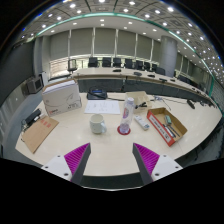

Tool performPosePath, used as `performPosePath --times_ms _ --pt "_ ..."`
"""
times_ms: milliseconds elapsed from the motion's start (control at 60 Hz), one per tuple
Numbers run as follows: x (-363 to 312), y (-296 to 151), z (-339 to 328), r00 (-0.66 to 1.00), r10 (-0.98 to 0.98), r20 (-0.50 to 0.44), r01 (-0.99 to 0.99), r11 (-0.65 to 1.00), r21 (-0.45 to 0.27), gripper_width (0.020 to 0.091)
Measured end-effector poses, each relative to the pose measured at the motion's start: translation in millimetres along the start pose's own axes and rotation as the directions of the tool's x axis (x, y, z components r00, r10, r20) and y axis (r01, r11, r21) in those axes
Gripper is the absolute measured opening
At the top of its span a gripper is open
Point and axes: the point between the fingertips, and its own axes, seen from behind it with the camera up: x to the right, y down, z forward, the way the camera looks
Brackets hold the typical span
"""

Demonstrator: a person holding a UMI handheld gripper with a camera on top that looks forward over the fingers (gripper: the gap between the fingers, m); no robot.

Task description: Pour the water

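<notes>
the gripper (111, 158) is hovering above the near edge of the table (100, 148), its two fingers spread wide apart with nothing between them; the purple pads (76, 156) are facing each other across bare tabletop. beyond the fingers, a white mug (97, 124) is sitting to the left, and just to its right a tall bottle (126, 116) is standing upright on a pinkish base. these two look like the things for pouring, and both are resting untouched, well ahead of the fingers. right of the bottle, a small can (142, 124) is lying on its side, next to an orange box (165, 126). farther back a white box (62, 98) and papers (103, 106) are lying on the table.

the risk from here: the bottle is tall and narrow, so an off-centre approach could be tipping it over, and the mug standing close beside it could be getting knocked.
</notes>
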Motion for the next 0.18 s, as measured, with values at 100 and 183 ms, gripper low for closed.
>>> performPosePath --times_ms 100,183 --pt "10.1 1.4 -1.8 0.999 -0.036 -0.039 0.037 0.999 0.008 0.0863" --pt "9.1 -4.3 -2.1 0.998 -0.046 -0.034 0.046 0.999 0.02 0.0862"
